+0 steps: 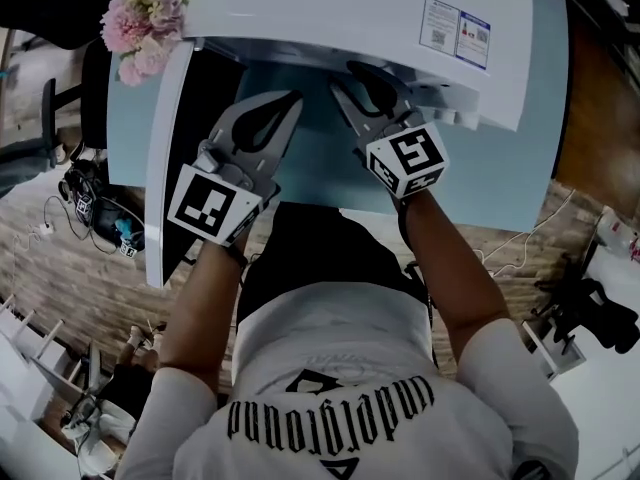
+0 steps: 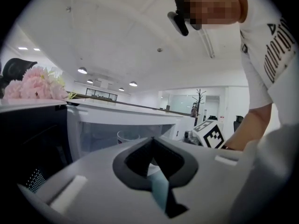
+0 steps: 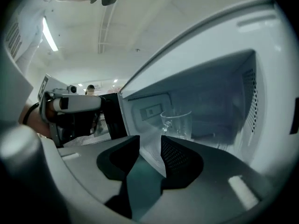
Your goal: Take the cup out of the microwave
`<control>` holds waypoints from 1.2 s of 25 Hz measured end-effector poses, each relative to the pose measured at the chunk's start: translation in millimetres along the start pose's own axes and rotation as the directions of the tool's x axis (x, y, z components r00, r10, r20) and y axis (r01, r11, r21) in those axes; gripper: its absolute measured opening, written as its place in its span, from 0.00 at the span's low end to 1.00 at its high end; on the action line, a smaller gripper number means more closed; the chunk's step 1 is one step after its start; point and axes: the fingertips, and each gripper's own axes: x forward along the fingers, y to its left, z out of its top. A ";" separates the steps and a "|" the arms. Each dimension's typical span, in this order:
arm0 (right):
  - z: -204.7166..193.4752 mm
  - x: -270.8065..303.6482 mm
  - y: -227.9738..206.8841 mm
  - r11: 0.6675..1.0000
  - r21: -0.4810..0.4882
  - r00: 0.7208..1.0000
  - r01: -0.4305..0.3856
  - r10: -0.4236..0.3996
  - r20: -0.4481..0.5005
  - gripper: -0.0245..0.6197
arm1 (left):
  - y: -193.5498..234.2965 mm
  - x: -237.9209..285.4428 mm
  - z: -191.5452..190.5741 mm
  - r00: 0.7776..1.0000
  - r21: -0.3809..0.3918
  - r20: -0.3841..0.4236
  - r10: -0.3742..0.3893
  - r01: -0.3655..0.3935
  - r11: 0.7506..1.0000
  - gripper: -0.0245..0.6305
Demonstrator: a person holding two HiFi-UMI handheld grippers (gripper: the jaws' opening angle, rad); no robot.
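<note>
The microwave point(image 1: 380, 18) stood on the light-blue table point(image 1: 548, 98) with its door point(image 1: 165, 168) swung open to the left, so the step in hand looked like the reach for the cup. The clear glass cup point(image 3: 176, 122) sat upright on the oven floor, well inside the cavity and untouched. The right gripper point(image 3: 148, 144) faced it from outside the opening, its jaws spread wide with nothing between them. The left gripper point(image 2: 150, 141) hung beside it, its jaws closed together and empty. Next, by my judgement, the right gripper needed to enter the cavity, straddle the cup's wall, close gently on the slippery glass and draw it out level.
</note>
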 end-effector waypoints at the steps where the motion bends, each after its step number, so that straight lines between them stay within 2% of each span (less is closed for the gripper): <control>1: -2.7 5.1 -3.4 1.000 0.003 1.000 0.010 -0.010 -0.003 0.22 | 2.1 0.6 -1.6 1.000 -0.003 -0.001 -0.001 0.001 1.000 0.11; 4: -6.8 18.4 -11.4 0.999 0.008 0.999 0.036 -0.036 -0.004 0.22 | 8.2 0.8 -9.4 1.000 0.005 -0.017 -0.002 0.002 1.000 0.11; 8: -10.0 33.5 -18.8 0.999 0.000 0.999 0.042 -0.042 -0.016 0.22 | 6.5 1.3 -17.5 1.000 -0.023 -0.021 -0.021 0.021 1.000 0.11; 12: -11.1 45.7 -18.3 1.000 -0.004 1.000 0.004 -0.004 -0.022 0.22 | -1.0 3.1 -21.7 0.998 -0.056 -0.025 -0.055 0.053 0.997 0.11; 22: -12.8 70.4 -13.6 0.996 -0.035 0.994 -0.087 0.085 -0.066 0.22 | 2.3 5.4 -27.2 0.997 -0.090 -0.023 -0.075 0.073 0.993 0.11; 26: -5.3 76.9 -12.8 0.994 -0.067 0.995 -0.090 0.086 -0.058 0.09 | 2.4 6.3 -28.8 0.997 -0.103 -0.028 -0.079 0.075 0.992 0.11; 30: -4.6 79.7 -10.9 0.992 -0.079 0.993 -0.102 0.097 -0.066 0.07 | 4.8 6.8 -28.9 0.997 -0.091 -0.021 -0.080 0.078 0.993 0.11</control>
